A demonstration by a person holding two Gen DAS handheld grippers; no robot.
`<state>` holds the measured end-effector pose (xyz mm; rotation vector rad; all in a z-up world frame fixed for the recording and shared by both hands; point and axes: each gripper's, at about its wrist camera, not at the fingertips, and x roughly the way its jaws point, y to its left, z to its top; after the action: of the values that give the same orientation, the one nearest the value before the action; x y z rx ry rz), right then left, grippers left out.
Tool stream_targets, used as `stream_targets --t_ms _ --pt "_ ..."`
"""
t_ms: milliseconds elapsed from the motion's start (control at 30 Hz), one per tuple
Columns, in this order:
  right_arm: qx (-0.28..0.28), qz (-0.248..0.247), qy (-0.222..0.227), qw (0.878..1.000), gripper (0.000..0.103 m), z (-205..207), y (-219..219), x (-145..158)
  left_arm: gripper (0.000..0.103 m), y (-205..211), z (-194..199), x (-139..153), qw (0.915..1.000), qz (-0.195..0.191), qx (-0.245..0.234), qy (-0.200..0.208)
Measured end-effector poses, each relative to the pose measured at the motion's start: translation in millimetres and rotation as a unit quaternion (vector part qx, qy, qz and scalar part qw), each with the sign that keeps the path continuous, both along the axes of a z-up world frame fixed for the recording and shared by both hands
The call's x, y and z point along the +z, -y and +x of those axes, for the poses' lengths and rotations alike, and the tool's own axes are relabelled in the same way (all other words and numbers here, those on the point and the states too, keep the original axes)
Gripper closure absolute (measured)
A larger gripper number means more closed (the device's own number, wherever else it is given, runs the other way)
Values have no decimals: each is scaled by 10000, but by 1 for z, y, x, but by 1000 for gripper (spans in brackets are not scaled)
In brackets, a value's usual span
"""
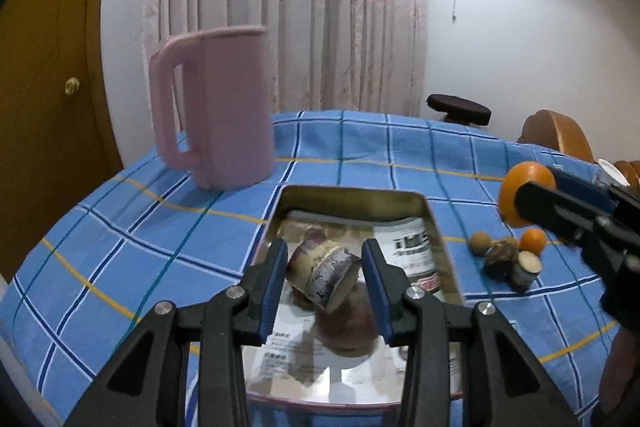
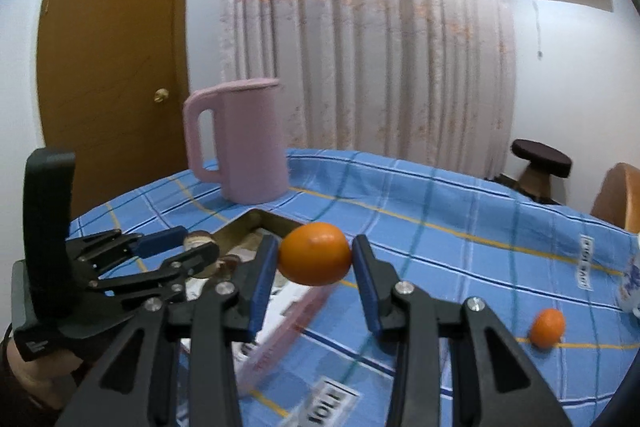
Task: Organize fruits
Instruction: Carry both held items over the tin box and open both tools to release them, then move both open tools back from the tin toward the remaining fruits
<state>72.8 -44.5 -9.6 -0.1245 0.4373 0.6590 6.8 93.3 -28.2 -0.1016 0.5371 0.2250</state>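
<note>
My left gripper (image 1: 325,269) is shut on a purple-and-cream cut piece of sugarcane (image 1: 324,273) and holds it above a metal tray (image 1: 352,197) on the blue checked tablecloth. My right gripper (image 2: 315,261) is shut on a large orange (image 2: 315,259), held in the air just right of the tray; that orange also shows in the left wrist view (image 1: 520,195). On the cloth right of the tray lie a small orange (image 1: 533,240), a brown round fruit (image 1: 480,243), a dark fruit (image 1: 500,257) and another cane piece (image 1: 527,267). The small orange also shows in the right wrist view (image 2: 548,327).
A tall pink jug (image 1: 218,111) stands behind the tray at the table's far left. A wooden door (image 2: 116,67) and curtains are behind. A dark stool (image 1: 458,109), a wooden chair (image 1: 560,135) and a white cup (image 2: 630,281) are at the right.
</note>
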Motion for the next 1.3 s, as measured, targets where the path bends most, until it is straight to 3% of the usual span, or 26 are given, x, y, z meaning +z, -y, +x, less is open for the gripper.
stream_targets --t_ms 333,967,1033,1100,1133,1300 --pt "439 -294 -308 9981 62 1 -41 -32 62 -19 1 -20 9993 -189 90 -301" --pt "665 -497 -444 9956 60 -4 -42 -50 60 -4 0 -24 9987 244 -3 -455" --pt "631 -485 -402 9960 54 -6 -37 -49 56 0 -1 -24 9985 282 1 -477" --pt "603 -452 -374 9965 46 -8 -30 -47 31 3 -3 -22 9984 310 44 -463" --pt "536 -444 -348 9970 46 -9 -24 -45 28 4 -4 -21 9987 274 14 -425" --pt "339 -398 -285 9982 39 -14 8 -39 27 22 -7 -10 9989 291 -221 -297"
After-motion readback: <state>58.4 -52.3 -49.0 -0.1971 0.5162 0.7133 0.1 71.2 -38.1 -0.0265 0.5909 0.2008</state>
